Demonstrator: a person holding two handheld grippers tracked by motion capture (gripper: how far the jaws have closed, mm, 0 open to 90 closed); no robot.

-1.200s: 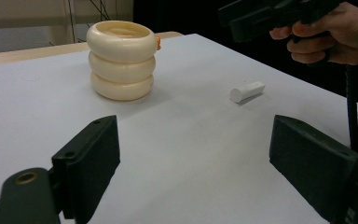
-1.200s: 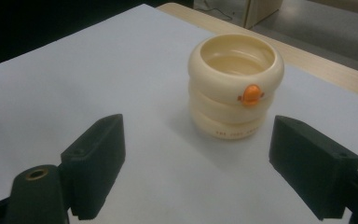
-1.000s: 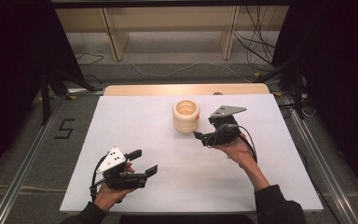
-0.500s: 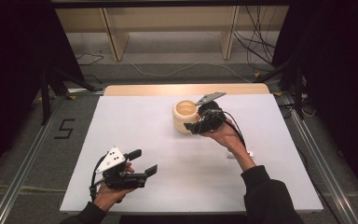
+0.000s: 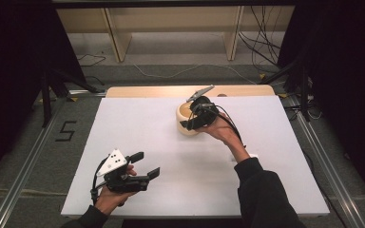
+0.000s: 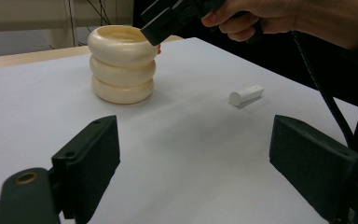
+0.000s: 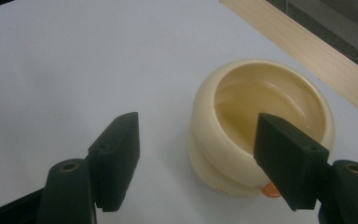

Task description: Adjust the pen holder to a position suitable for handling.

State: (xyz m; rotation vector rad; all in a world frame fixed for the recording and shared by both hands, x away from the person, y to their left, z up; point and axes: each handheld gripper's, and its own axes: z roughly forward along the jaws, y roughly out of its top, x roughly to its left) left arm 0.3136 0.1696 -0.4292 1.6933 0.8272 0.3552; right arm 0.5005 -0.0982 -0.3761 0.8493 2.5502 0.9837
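Observation:
A cream pot (image 5: 186, 121) shaped like three stacked rings stands upright at the far middle of the white table (image 5: 138, 123). My right gripper (image 5: 190, 124) hangs over its right side. In the right gripper view the pot (image 7: 223, 121) has its near wall between the jaws of my right gripper (image 7: 196, 158). One jaw is over the hollow, the other outside and apart from the wall. The jaws have just been closing and stand open. My left gripper (image 5: 145, 166) rests open near the front left, with nothing between the jaws of that left gripper (image 6: 191, 158), facing the pot (image 6: 121, 65).
A small white cylinder (image 6: 246, 94) lies on the table right of the pot, near the person's right sleeve (image 5: 261, 190). A bit of orange (image 7: 271, 189) peeks out at the pot's base. A wooden board (image 5: 190, 90) lines the far table edge.
The right gripper has moved left from beside the pot to over its rim. The left gripper has stayed put.

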